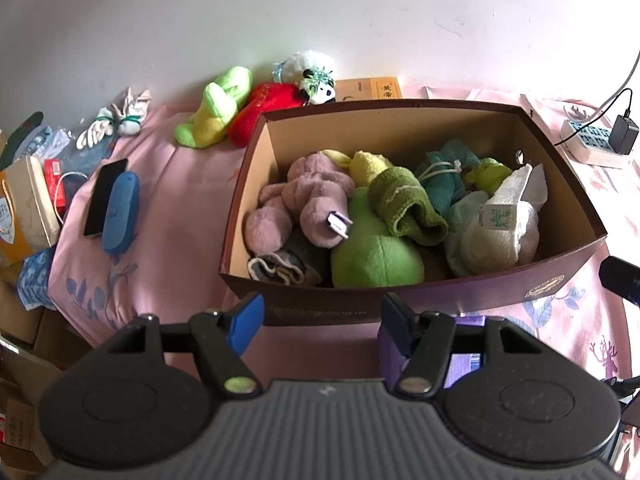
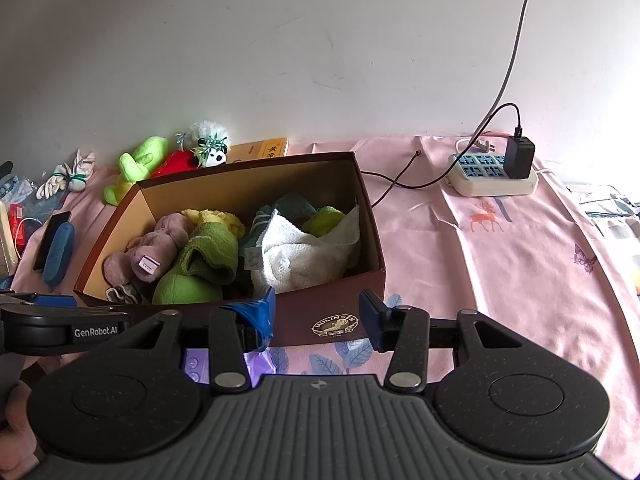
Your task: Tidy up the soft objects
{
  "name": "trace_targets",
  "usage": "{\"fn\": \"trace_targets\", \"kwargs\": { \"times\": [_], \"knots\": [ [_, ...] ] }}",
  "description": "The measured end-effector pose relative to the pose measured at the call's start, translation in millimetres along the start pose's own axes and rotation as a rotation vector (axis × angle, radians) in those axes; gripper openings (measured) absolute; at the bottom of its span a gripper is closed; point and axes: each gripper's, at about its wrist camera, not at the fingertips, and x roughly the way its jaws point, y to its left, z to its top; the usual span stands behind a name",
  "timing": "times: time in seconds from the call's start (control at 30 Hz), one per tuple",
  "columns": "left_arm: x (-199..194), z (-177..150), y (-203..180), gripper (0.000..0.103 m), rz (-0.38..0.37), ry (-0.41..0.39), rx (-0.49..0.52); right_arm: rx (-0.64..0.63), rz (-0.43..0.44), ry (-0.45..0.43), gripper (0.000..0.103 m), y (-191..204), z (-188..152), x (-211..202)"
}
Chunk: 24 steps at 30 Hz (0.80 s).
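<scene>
A dark maroon cardboard box [image 1: 440, 304] [image 2: 328, 308] sits on the pink bed sheet, holding several soft things: a mauve plush [image 1: 308, 196] [image 2: 156, 244], a green plush [image 1: 376, 256], a green knit piece [image 1: 404, 204] [image 2: 208, 256], a white towel [image 2: 304, 252] [image 1: 504, 220]. Outside, by the wall, lie a lime-green plush [image 1: 216, 108] [image 2: 136, 164], a red plush [image 1: 264, 112] [image 2: 176, 162] and a panda plush [image 1: 316, 80] [image 2: 212, 148]. My left gripper [image 1: 322, 320] hangs open before the box's near wall, with nothing between its fingers. My right gripper [image 2: 318, 314] is open too, empty, at the box's near right corner.
A phone [image 1: 106, 196] and a blue case [image 1: 120, 210] lie left of the box, with white gloves [image 1: 116, 124] further back. A power strip with a charger [image 2: 496, 172] sits at the right. Boxes and packets [image 1: 24, 208] crowd the left edge. A purple item [image 1: 468, 360] lies below my fingers.
</scene>
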Motion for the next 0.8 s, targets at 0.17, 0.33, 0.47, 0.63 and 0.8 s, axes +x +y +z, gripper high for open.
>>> {"fn": "trace_targets", "kwargs": {
  "times": [0.17, 0.33, 0.47, 0.63, 0.8],
  "knots": [
    [1.1, -0.1, 1.1, 0.064, -0.003, -0.002, -0.008, 0.007, -0.007, -0.015, 0.03, -0.5, 0.5, -1.7],
    [0.7, 0.5, 1.6, 0.064, -0.003, -0.008, -0.014, 0.012, -0.01, -0.018, 0.03, -1.5, 0.2, -1.1],
    [-0.1, 0.1, 1.8, 0.064, -0.008, -0.021, -0.02, 0.015, -0.014, -0.025, 0.03, -1.5, 0.3, -1.4],
    [-1.9, 0.6, -0.4, 0.064, -0.004, -0.038, -0.018, 0.02, -0.022, -0.045, 0.03, -2.6, 0.8, -3.3],
    [1.1, 0.6, -1.8, 0.064, -0.006, -0.022, -0.014, 0.02, -0.022, -0.045, 0.03, -2.9, 1.9, -2.4]
  ]
}}
